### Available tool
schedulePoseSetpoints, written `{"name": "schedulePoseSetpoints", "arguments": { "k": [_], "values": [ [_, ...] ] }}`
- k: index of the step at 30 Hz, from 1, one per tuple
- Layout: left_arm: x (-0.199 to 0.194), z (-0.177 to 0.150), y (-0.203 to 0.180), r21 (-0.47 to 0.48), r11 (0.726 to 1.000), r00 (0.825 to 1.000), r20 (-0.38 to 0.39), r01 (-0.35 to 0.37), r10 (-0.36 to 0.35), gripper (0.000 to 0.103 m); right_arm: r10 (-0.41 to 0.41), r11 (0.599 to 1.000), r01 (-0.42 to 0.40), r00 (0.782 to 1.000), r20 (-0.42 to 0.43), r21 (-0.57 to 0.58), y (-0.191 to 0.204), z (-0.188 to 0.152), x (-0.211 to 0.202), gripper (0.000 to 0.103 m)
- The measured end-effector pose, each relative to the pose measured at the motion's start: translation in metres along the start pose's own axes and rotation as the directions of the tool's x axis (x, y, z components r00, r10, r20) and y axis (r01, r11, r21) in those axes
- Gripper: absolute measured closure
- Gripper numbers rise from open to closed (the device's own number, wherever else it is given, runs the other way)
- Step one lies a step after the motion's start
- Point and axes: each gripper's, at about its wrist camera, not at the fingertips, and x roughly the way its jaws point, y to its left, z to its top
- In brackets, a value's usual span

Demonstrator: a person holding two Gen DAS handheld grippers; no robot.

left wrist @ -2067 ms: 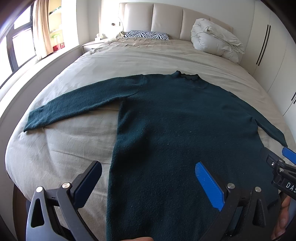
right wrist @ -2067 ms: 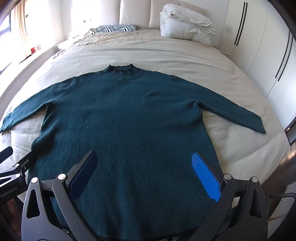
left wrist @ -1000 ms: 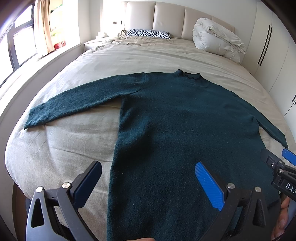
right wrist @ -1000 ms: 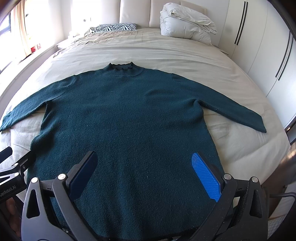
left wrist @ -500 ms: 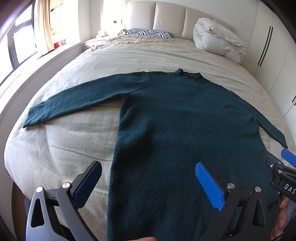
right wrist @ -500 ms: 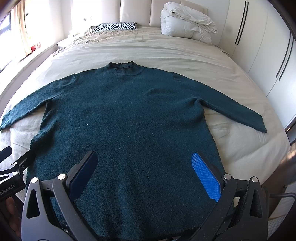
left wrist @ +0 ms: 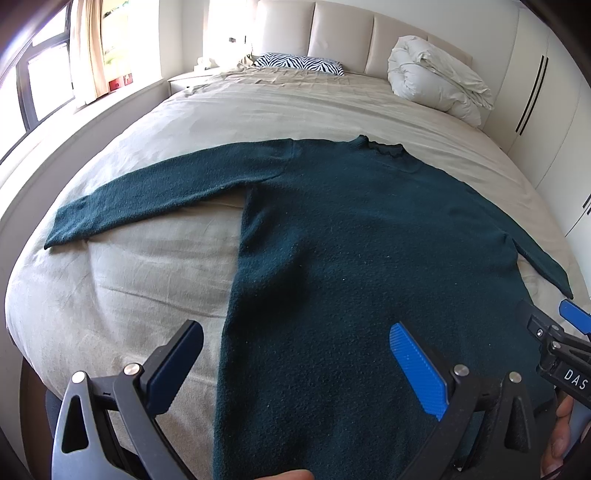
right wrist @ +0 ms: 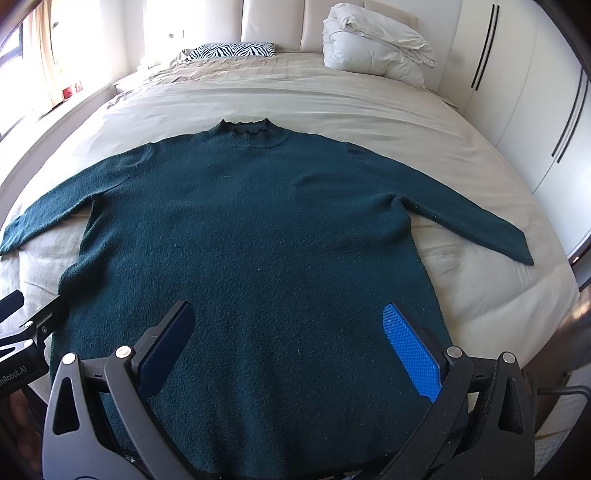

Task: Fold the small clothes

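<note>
Right wrist: sweater (right wrist: pixel 258 236) flat on bed (right wrist: pixel 332 99), sleeves out | my right gripper (right wrist: pixel 288 350) wide open over its hem, holding nothing | left gripper (left wrist: pixel 295 365) also wide open, empty, over sweater's left hem edge

Bright daylight enters from the window (left wrist: pixel 40 81) on the left, washing out the panes and the headboard (right wrist: pixel 273 22) beside it. Shadows are soft. Fisheye bending curves the bed (right wrist: pixel 332 99) edges; corners vignette black. Focus is sharp throughout.
</note>
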Motion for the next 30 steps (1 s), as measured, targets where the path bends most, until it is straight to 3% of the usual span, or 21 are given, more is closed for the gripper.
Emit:
{"name": "schedulePoseSetpoints", "arguments": {
  "k": [14,17,20,23,26,27,30],
  "values": [
    [0.011,-0.001,0.012,-0.023,0.999,0.999,-0.028,-0.034,0.034,0.0,0.006,1.0,-0.006,1.0,-0.009,-0.004,0.003,0.0,0.007,0.0],
    [0.009,0.005,0.032,-0.082,0.996,1.0,-0.006,-0.018,0.017,0.0,0.02,1.0,-0.02,1.0,0.0,0.005,0.002,0.0,0.007,0.0],
    [0.007,0.016,0.074,-0.22,0.973,0.998,0.018,0.065,-0.063,0.0,0.067,0.998,-0.067,0.998,0.011,0.023,0.002,0.001,0.005,0.0],
    [0.008,0.028,0.126,-0.367,0.923,0.993,0.069,0.117,-0.099,0.0,0.106,0.994,-0.106,0.994,0.032,0.027,0.004,0.003,0.002,0.0],
    [0.014,0.038,0.178,-0.482,0.836,0.965,0.15,0.262,-0.217,0.0,0.122,0.992,-0.122,0.992,0.044,0.014,0.01,0.005,0.001,0.0],
    [0.019,0.041,0.202,-0.541,0.785,0.954,0.168,0.301,-0.25,0.0,0.126,0.992,-0.126,0.991,0.049,0.01,0.012,0.005,0.0,0.0],
    [0.023,0.045,0.249,-0.636,0.709,0.952,0.2,0.306,-0.231,0.0,0.139,0.99,-0.139,0.989,0.057,0.004,0.017,0.006,-0.001,0.0]
  ]
}}
